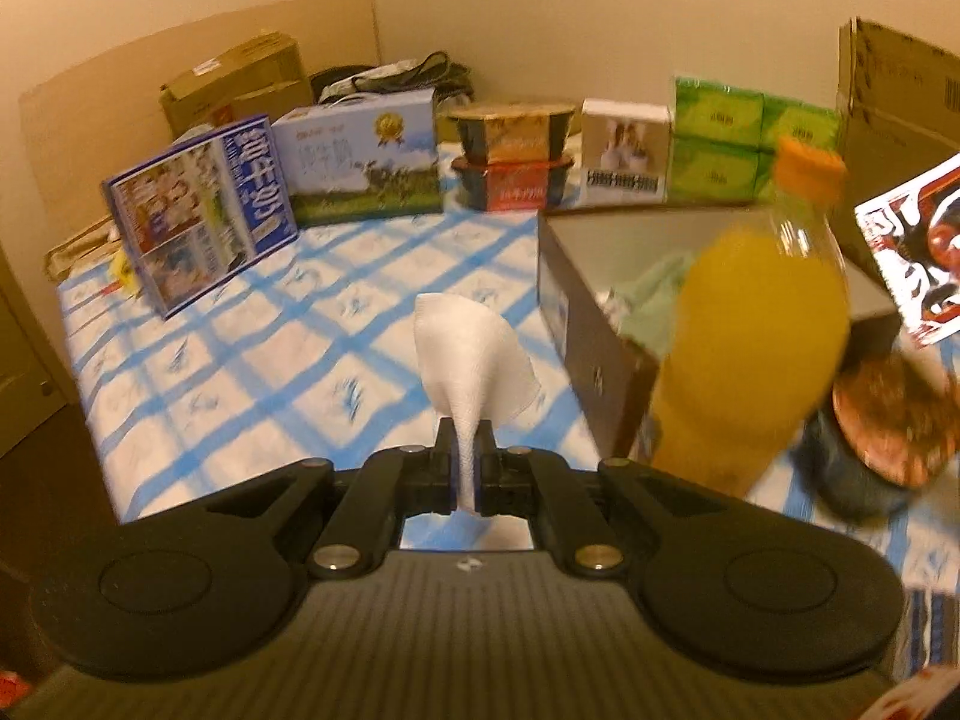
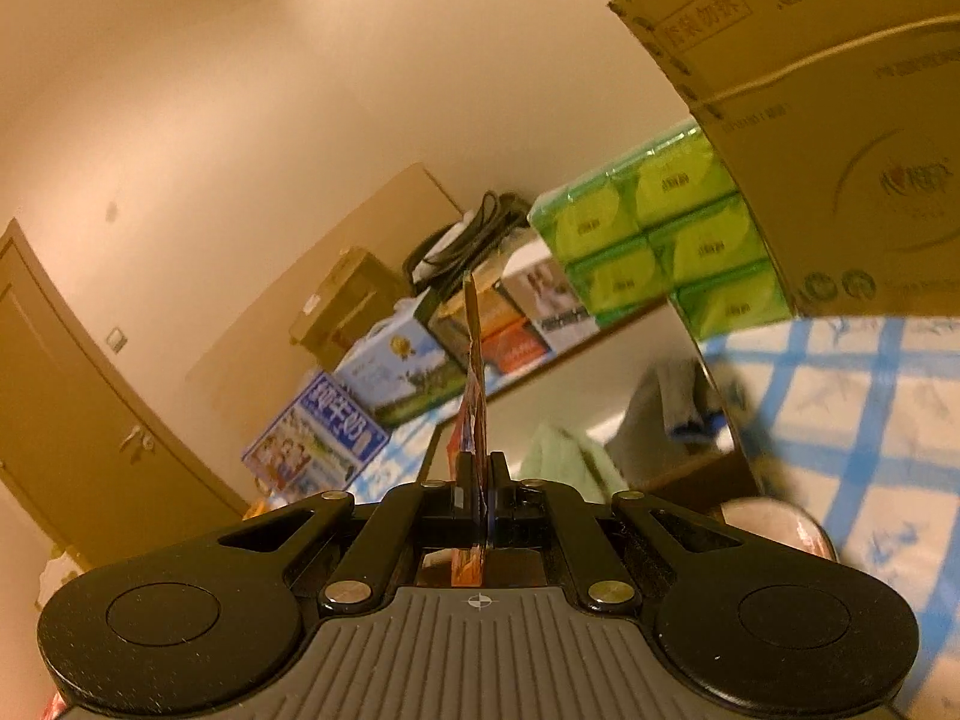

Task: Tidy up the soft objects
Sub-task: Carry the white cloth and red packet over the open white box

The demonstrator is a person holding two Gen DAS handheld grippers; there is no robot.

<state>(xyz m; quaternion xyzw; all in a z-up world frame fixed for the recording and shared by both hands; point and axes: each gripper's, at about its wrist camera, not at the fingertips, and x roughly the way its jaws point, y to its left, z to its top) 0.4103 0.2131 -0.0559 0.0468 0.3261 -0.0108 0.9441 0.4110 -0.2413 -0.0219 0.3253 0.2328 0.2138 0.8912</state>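
My left gripper [image 1: 467, 438] is shut on a white cloth [image 1: 474, 360] and holds it up above the blue-checked tablecloth [image 1: 240, 372]. To its right stands an open grey box [image 1: 600, 312] with a light green cloth [image 1: 654, 294] inside. My right gripper [image 2: 478, 468] is shut on a thin red and orange printed card [image 2: 476, 372], seen edge-on. The same card shows at the right edge of the left wrist view [image 1: 918, 252]. The right wrist view shows the box interior with the green cloth [image 2: 564, 456] and a grey and blue cloth [image 2: 678, 402].
An orange drink bottle [image 1: 756, 324] stands close on the right, a lidded jar [image 1: 882, 432] beside it. Milk cartons [image 1: 360, 162], stacked noodle bowls [image 1: 510, 162], green tissue packs [image 1: 744, 150] and a cardboard box [image 2: 840, 108] line the far side of the table.
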